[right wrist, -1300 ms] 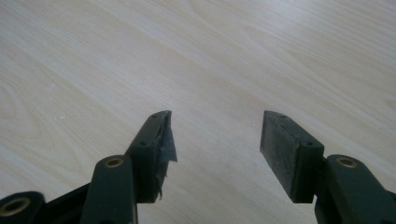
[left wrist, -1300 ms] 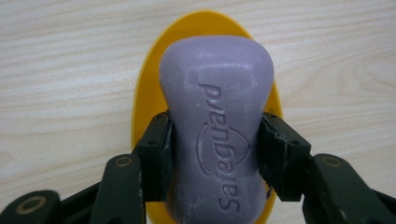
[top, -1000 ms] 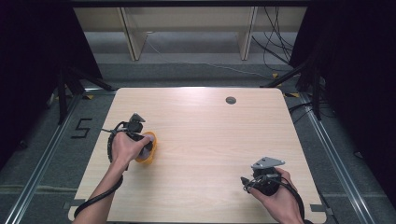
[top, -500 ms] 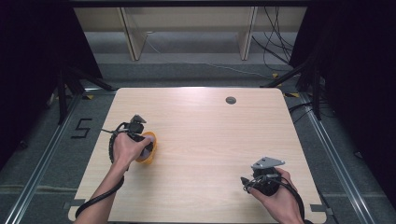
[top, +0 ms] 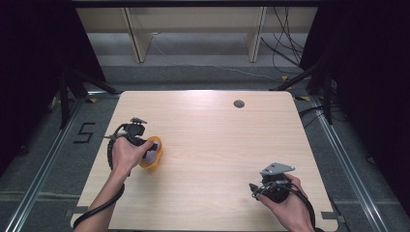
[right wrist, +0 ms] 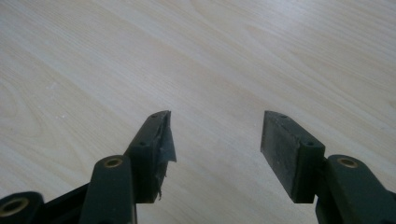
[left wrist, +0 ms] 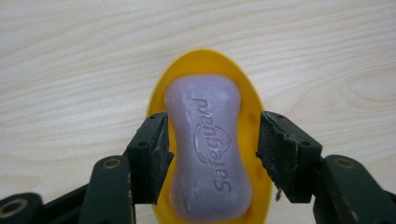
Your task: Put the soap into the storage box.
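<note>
Left gripper (left wrist: 212,140) straddled a soap bar (left wrist: 208,149) in a yellow dish (left wrist: 208,65); right gripper (right wrist: 215,140) sat idle.

In the left gripper view, the jaws stood apart on either side of the pale purple bar stamped "Safeguard", the left pad (left wrist: 156,156) touching or nearly touching it, the right pad just clear. In the high view, the dish (top: 153,142) lay on the tabletop (top: 217,140) near its left edge, under the left hand (top: 126,152). The right gripper (top: 275,180), jaws apart over bare wood, rested near the front right corner, well apart from the dish.

"Safeguard" is embossed on the soap bar (left wrist: 210,149); a "5" (top: 85,132) marks the floor.
</note>
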`<action>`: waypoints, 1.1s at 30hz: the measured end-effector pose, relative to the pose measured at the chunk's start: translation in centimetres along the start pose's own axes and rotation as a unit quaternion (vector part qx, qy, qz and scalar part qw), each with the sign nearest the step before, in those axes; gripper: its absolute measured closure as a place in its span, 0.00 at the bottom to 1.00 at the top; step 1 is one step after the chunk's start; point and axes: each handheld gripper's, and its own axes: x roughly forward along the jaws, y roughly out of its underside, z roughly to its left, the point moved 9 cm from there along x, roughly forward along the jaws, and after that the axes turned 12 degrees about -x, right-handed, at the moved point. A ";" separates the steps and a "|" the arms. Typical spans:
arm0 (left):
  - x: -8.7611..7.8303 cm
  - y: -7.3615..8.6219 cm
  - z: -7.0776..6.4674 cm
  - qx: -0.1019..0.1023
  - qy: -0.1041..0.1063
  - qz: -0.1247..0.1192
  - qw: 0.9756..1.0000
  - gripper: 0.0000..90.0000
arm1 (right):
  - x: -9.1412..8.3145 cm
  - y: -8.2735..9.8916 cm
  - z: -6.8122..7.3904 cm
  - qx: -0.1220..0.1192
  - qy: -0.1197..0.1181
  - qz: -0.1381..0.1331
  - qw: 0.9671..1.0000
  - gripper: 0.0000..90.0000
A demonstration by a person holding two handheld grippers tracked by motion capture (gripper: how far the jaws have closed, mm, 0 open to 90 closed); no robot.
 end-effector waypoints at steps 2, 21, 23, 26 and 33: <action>-0.3 0.0 0.0 0.002 0.004 -0.008 1.000 0.46 | 0.0 0.0 0.0 0.000 0.001 0.000 1.000 0.48; -4.3 3.0 0.9 0.069 0.076 -0.102 0.989 0.44 | -0.1 0.0 -0.1 0.003 0.004 -0.003 1.000 0.48; -4.4 3.6 1.1 0.068 0.080 -0.109 0.989 0.43 | -0.1 -0.1 -0.1 0.004 0.004 -0.006 1.000 0.48; -4.6 4.9 2.1 0.080 0.080 -0.105 0.988 0.43 | -0.1 0.0 -0.3 -0.005 0.007 -0.008 1.000 0.48; -4.3 7.4 2.9 0.079 0.089 -0.119 0.986 0.43 | -0.1 -0.1 -0.1 0.003 0.004 -0.003 1.000 0.48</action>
